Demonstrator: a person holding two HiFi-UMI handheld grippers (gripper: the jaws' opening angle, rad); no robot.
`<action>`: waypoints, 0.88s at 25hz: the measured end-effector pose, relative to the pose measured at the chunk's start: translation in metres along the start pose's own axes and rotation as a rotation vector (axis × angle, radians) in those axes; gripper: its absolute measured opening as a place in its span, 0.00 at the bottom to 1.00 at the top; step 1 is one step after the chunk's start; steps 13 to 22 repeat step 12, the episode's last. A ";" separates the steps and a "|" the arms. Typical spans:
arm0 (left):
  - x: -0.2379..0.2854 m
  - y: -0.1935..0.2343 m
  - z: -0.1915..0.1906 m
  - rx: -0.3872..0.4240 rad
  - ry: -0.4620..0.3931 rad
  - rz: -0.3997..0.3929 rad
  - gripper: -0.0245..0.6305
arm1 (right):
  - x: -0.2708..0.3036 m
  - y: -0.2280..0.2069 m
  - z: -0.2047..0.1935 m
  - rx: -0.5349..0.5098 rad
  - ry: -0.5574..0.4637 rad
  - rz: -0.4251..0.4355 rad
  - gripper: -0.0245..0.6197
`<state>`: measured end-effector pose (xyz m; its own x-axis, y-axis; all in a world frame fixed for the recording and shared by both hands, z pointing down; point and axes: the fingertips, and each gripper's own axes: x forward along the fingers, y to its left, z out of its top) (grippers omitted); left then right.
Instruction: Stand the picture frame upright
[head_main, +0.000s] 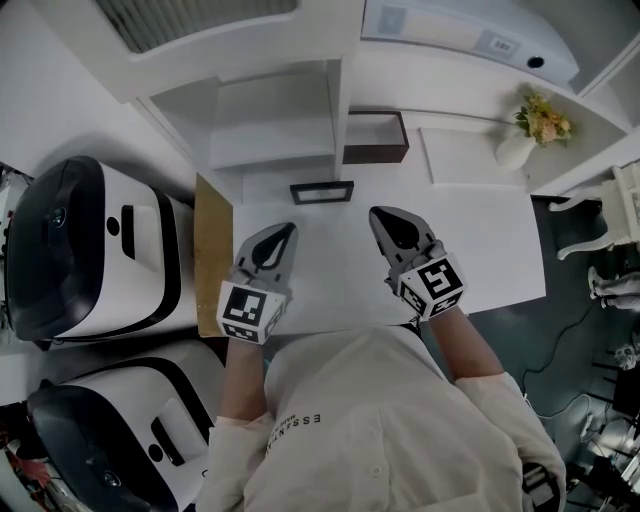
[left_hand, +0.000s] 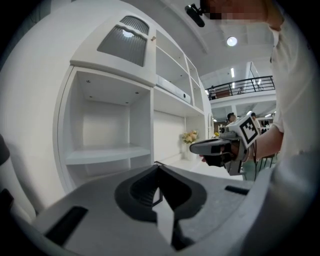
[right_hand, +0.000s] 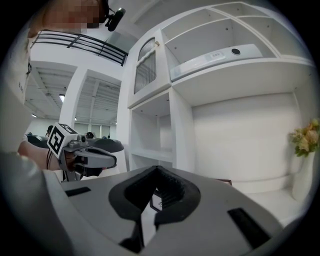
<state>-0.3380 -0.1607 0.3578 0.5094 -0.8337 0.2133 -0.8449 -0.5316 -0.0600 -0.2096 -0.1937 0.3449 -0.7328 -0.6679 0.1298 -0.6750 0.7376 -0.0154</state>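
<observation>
On the white tabletop (head_main: 480, 230), head view, the picture frame (head_main: 322, 191) rests just ahead of and between the left tongs (head_main: 288, 230) and right tongs (head_main: 378, 213), long axis crosswise, neither clearly nearer. Left gripper view: tongs pressed together, empty. Right gripper view: likewise, with the frame beyond the tips.

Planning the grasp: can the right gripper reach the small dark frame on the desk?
Probably yes: only open desk lies between right gripper and dark frame; its shut jaws must open first.
</observation>
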 end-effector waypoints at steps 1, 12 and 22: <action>0.000 0.000 0.000 0.001 0.000 0.000 0.04 | 0.000 -0.001 0.000 0.001 -0.001 -0.001 0.06; 0.003 0.003 -0.004 0.002 0.023 -0.005 0.04 | 0.007 -0.004 0.001 0.014 -0.002 -0.008 0.06; 0.003 0.003 -0.004 0.002 0.023 -0.005 0.04 | 0.007 -0.004 0.001 0.014 -0.002 -0.008 0.06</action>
